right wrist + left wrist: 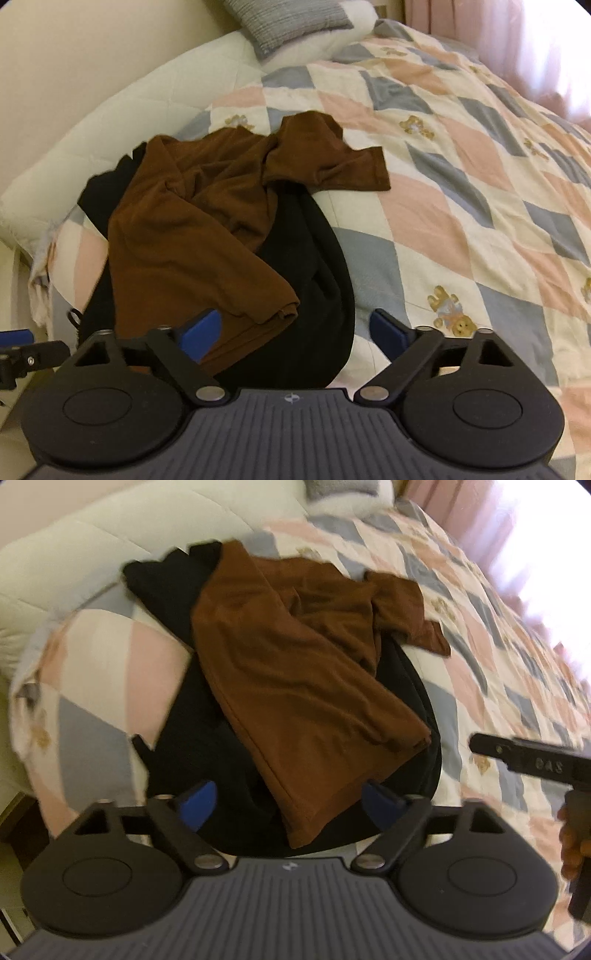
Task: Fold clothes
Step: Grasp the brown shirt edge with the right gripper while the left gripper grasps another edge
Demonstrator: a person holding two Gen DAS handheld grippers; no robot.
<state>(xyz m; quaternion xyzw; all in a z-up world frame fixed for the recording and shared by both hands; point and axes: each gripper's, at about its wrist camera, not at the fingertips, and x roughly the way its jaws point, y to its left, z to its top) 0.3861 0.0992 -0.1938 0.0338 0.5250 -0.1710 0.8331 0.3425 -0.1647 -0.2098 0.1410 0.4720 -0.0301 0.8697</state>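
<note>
On the bed's patchwork quilt [461, 177], a crumpled brown shirt [192, 229] is draped over a black garment [314, 280], while the left hand-held gripper [288, 805] and right hand-held gripper [295, 332] are held wide apart, gripping nothing, just short of the pile.

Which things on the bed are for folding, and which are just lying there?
For the folding:
- brown shirt, crumpled on top
- black garment underneath it
- left tool, open
- right tool, open

Just lying there:
- patchwork quilt
- grey pillow
- white padded cover
</note>
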